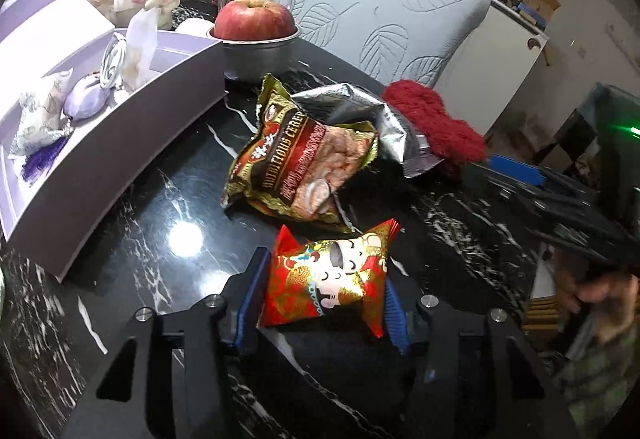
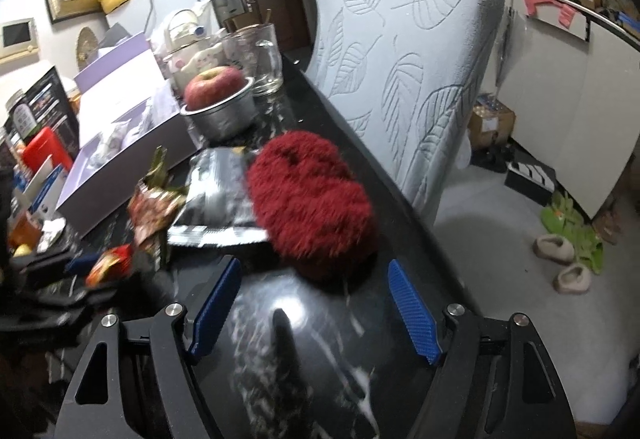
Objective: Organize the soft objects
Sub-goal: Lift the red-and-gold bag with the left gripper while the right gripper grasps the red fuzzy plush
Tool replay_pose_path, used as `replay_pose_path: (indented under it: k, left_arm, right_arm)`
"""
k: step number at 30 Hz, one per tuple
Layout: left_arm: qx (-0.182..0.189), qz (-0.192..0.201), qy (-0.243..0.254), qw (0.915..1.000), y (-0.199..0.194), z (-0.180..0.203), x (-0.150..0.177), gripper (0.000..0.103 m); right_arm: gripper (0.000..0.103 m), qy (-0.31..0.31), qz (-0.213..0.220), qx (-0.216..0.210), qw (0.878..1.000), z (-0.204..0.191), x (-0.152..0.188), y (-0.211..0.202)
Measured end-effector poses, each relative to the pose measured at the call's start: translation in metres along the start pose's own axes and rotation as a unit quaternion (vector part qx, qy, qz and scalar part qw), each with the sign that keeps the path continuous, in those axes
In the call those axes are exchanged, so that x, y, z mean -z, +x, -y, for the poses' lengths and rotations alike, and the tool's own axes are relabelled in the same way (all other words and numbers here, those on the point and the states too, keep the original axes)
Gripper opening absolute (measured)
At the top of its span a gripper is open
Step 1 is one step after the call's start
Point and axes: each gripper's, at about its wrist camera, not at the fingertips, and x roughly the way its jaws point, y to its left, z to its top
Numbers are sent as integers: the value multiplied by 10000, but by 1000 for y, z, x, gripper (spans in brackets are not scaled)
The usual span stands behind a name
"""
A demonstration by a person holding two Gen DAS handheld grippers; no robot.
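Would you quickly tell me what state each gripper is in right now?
Left gripper: closed on the small red cartoon-printed pouch.
Right gripper: open, holding nothing; the fuzzy red heart-shaped cushion lies just ahead.

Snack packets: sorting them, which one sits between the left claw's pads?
The small red cartoon-face packet, between the left claw pads; the gold cereal bag lies farther off.

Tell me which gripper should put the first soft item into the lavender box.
Left. The left gripper already clamps the red pouch, with the lavender box on its side. The right gripper is open, short of the red fuzzy item.
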Motion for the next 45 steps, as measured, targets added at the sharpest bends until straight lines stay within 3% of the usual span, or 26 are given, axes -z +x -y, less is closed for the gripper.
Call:
replay_pose_path:
  k: [9, 10, 11, 15, 31, 33, 35, 36, 38, 45]
  left_arm:
    - [-98, 72, -68, 9999, -5, -1, -1, 51]
    - [-109, 71, -69, 9999, -6, -1, 0, 51]
    - [-117, 68, -75, 9999, -6, -1, 1, 51]
    - [-77, 57, -84, 9999, -8, 1, 4, 51]
    - [1, 162, -32, 9999, -33, 16, 33, 51]
    - [13, 173, -42, 9998, -36, 17, 36, 51]
    - [18, 171, -54, 9998, -37, 17, 38, 51]
    - [14, 173, -50, 9998, -38, 18, 39, 51]
    - [-13, 195, -41, 9998, -40, 20, 40, 51]
    - [-86, 262, -65, 9996, -44, 20, 40, 51]
  right_arm:
    - [77, -91, 12, -48, 9999, -1, -22, 25]
    - [73, -113, -14, -32, 9999, -1, -22, 27]
    - [59, -129, -37, -53, 9999, -2, -22, 28]
    - [44, -139, -19, -75, 9999, -2, -16, 23]
    - [43, -40, -136, -106, 9998, -9, 40, -34]
    - [44, -63, -156, -157, 9997, -12, 46, -41]
    - [53, -139, -161, -144, 9997, -16, 48, -43]
    - [60, -184, -153, -74, 9997, -17, 48, -42]
    - [83, -218, -146, 102, 9996, -18, 46, -38]
    - [83, -346, -131, 47, 9993, -20, 35, -18]
